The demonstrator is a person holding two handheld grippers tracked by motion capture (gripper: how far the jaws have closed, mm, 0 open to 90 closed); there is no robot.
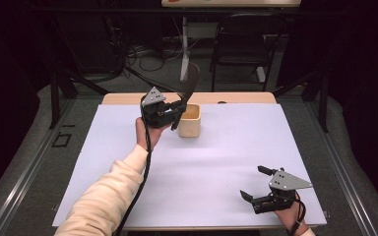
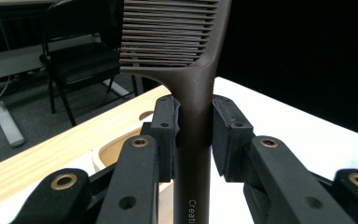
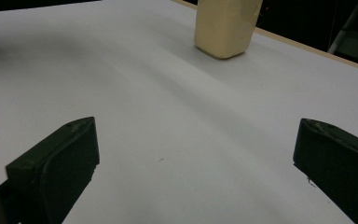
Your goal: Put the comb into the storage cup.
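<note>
At the far edge of the white sheet (image 1: 202, 172), toward eleven o'clock from its centre: left gripper (image 1: 177, 110) up off the surface, clamped tight on the handle of a dark brown comb (image 1: 189, 81). Holds the comb upright, teeth at twelve o'clock, handle end down just beside the rim of a beige container (image 1: 189, 123). By the look of it, poised for standing the comb inside, handle first.

In the left gripper view, pinches the comb (image 2: 193, 93) squarely between both pads, just below the teeth. Grips high, probably so the long handle can drop freely into the beige container (image 2: 109, 156) glimpsed below and behind the jaws. Cannot tell from these views whether the handle tip has crossed the rim.

At five o'clock on the sheet, near the front corner: right gripper (image 1: 252, 182) low over the surface, jaws spread wide, nothing between them. Points toward eleven o'clock, with the beige container (image 3: 223, 28) well apart up the sheet in the right gripper view. Apparently waits out of the way, free to steady the container if needed.

Beyond the table (image 1: 128, 98), at one o'clock: a dark folding chair (image 1: 241, 44).
</note>
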